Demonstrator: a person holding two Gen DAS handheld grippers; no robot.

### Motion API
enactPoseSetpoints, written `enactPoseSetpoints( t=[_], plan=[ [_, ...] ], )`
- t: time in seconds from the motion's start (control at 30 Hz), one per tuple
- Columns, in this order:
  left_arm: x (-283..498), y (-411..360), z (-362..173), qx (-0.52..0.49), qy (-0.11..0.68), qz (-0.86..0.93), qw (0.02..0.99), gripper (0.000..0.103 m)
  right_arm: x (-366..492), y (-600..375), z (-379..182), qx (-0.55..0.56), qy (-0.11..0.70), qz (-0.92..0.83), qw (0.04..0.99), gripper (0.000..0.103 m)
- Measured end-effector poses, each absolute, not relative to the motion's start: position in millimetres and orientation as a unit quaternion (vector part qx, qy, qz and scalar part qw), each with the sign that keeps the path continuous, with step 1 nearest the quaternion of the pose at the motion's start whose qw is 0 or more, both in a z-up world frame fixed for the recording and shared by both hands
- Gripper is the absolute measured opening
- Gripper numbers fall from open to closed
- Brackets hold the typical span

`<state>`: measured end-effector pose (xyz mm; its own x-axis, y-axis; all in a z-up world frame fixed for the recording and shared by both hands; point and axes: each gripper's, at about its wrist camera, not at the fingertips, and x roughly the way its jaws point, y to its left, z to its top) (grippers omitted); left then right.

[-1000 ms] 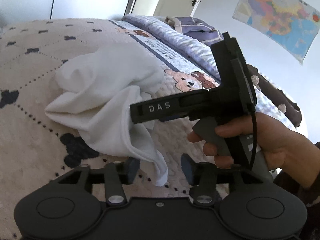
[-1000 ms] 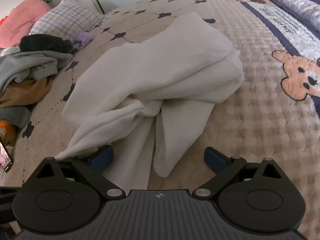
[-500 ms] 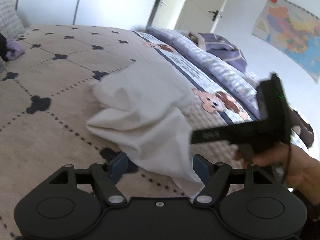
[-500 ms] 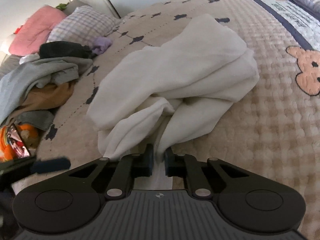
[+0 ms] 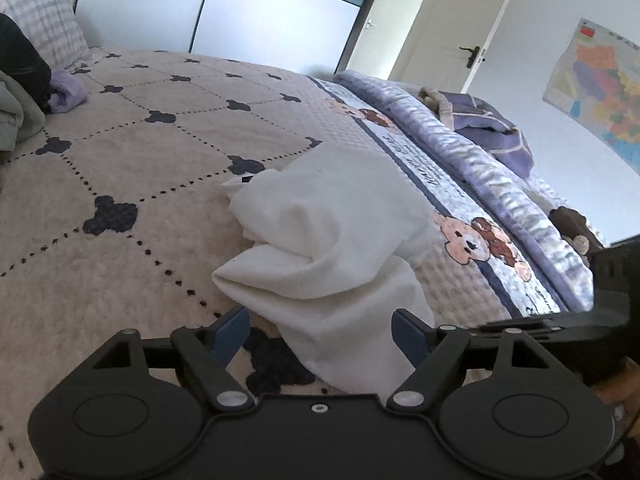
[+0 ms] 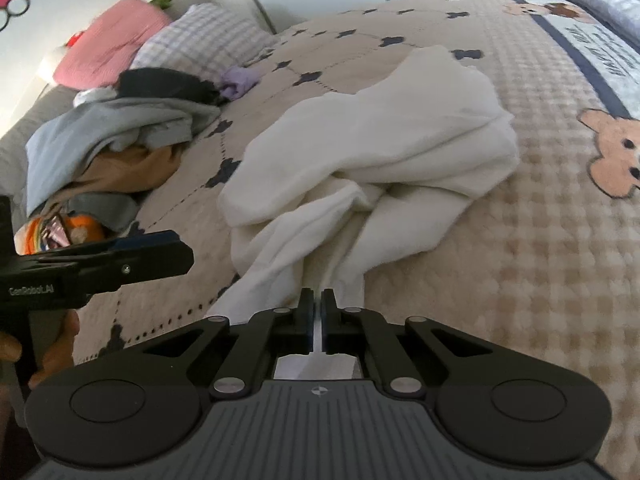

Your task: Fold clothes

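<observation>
A crumpled white garment (image 5: 332, 240) lies on the beige quilted bed (image 5: 120, 184); it also shows in the right wrist view (image 6: 380, 152). My left gripper (image 5: 320, 328) is open, its blue-padded fingers on either side of the garment's near hanging end. My right gripper (image 6: 317, 308) is shut on the garment's near edge, with white cloth pinched between the pads. The left gripper's body (image 6: 100, 264) shows at the left of the right wrist view, and the right gripper's body (image 5: 580, 320) at the right of the left wrist view.
A pile of grey, brown and black clothes (image 6: 120, 148) lies at the left of the bed, with a checked pillow (image 6: 200, 44) and a pink pillow (image 6: 116, 44) behind. A purple-striped quilt (image 5: 460, 148) runs along the bed's right side. A map (image 5: 596, 92) hangs on the wall.
My right gripper has shut on the garment's near edge and drawn it back. My left gripper has pulled back and lower, its fingers now astride the garment's end.
</observation>
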<state>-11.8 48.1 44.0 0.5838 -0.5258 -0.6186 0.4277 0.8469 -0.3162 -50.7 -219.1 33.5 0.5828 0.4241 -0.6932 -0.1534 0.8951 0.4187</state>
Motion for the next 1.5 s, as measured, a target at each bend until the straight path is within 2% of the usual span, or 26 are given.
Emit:
enactPoseSetpoints(
  t=[0.03,0.07,0.1,0.13,0.37,0.43,0.6,0.7,0.77,0.8,0.87,0.9,0.97,1.07,1.5],
  plan=[
    [-10,45,44,-0.066,0.367,-0.267,0.889,0.08,-50,-221,34,0.161,0.425,0.157,0.877,0.033],
    [-7,42,45,-0.064,0.365,-0.266,0.89,0.081,-50,-224,34,0.162,0.424,0.149,0.879,0.043],
    [-5,39,45,-0.063,0.363,-0.265,0.891,0.082,-49,-226,34,0.164,0.422,0.141,0.88,0.061],
    [-3,35,45,-0.061,0.36,-0.265,0.893,0.085,-49,-228,34,0.166,0.421,0.133,0.882,0.069],
    [16,11,41,-0.067,0.351,-0.256,0.898,0.087,-45,-244,31,0.183,0.419,0.091,0.885,0.077],
    [21,5,36,-0.067,0.353,-0.251,0.899,0.088,-44,-246,30,0.186,0.421,0.084,0.884,0.083],
    [30,-5,18,-0.058,0.37,-0.238,0.896,0.088,-42,-252,27,0.188,0.423,0.072,0.883,0.084],
    [32,-7,10,-0.055,0.375,-0.237,0.895,0.084,-41,-255,26,0.19,0.425,0.066,0.882,0.084],
    [32,-8,7,-0.05,0.375,-0.229,0.897,0.066,-39,-258,25,0.192,0.427,0.062,0.882,0.084],
    [32,-9,6,-0.048,0.375,-0.225,0.898,0.061,-39,-259,25,0.193,0.426,0.061,0.882,0.084],
    [32,-8,4,-0.049,0.376,-0.215,0.9,0.039,-39,-261,25,0.192,0.425,0.058,0.883,0.084],
    [32,-7,3,-0.05,0.376,-0.21,0.901,0.032,-39,-261,25,0.191,0.424,0.057,0.883,0.084],
    [31,-4,4,-0.054,0.373,-0.202,0.904,0.011,-39,-263,25,0.192,0.423,0.052,0.884,0.084],
    [29,1,9,-0.071,0.364,-0.195,0.908,0.007,-37,-267,26,0.195,0.42,0.045,0.885,0.084],
    [-7,20,59,-0.095,0.31,-0.224,0.919,0.006,-22,-268,26,0.202,0.413,0.031,0.887,0.085]
  ],
)
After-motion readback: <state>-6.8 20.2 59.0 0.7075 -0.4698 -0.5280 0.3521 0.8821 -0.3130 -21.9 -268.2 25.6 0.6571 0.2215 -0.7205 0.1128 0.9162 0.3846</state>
